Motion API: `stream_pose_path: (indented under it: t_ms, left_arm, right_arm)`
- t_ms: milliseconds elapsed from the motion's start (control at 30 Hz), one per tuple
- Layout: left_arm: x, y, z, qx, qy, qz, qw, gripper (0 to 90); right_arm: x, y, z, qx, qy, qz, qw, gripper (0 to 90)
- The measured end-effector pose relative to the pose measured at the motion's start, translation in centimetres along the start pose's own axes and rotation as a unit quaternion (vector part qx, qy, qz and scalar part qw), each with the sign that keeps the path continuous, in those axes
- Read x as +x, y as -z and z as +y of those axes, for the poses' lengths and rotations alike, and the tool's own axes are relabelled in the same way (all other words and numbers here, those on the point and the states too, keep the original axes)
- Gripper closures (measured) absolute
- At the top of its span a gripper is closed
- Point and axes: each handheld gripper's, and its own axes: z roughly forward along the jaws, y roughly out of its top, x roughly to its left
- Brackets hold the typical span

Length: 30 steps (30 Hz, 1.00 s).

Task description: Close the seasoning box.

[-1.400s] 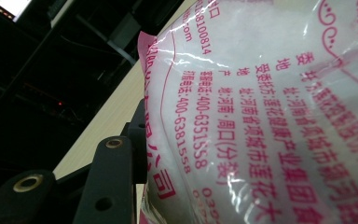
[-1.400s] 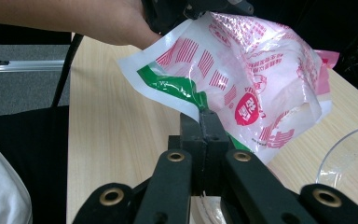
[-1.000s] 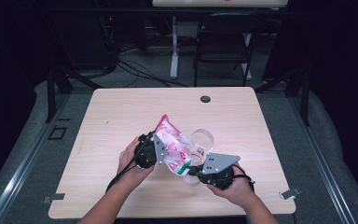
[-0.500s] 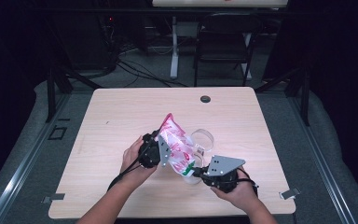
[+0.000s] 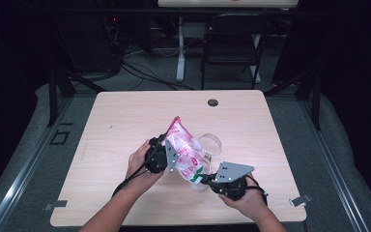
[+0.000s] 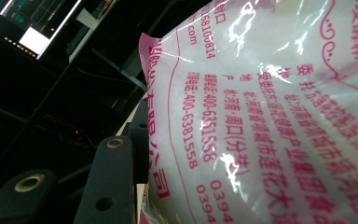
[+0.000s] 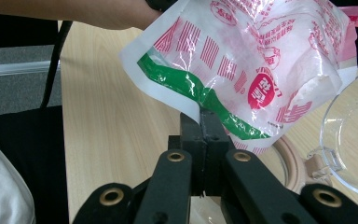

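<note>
The pink and white bag (image 5: 186,153) hangs tilted above the counter (image 5: 125,121), near its front edge. The left hand-held gripper (image 5: 160,157) squeezes its side. The right hand-held gripper (image 7: 200,122) pinches its bottom edge. A clear jar (image 5: 211,144) with its lid open sits just behind; the far counter is bare.

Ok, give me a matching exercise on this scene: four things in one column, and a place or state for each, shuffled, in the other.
Things:
1. right gripper
2. left gripper
3. clear lid
4. round grommet

Places or states:
A. set into the far part of the table
B. jaws pinched shut on the green-striped bottom edge of the bag
C. lying open beside the container under the bag
D. holding the bag's side, bag tilted up

Pairs: 1-B, 2-D, 3-C, 4-A
</note>
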Motion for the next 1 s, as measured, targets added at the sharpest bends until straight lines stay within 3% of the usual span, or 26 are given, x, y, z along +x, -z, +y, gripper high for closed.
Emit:
stream_pose_path:
  t_ms: [300,1000]
  left_arm:
    - [-0.02,0.12,-0.08,-0.002,-0.008,0.014,0.9999,59.1]
    - [-0.18,0.15,-0.10,-0.003,-0.023,0.025,0.9994,59.2]
  right_arm:
    - [-0.12,-0.24,-0.09,0.001,-0.001,0.001,1.0000,90.0]
    - [-0.35,-0.36,-0.34,0.002,-0.007,-0.001,1.0000,90.0]
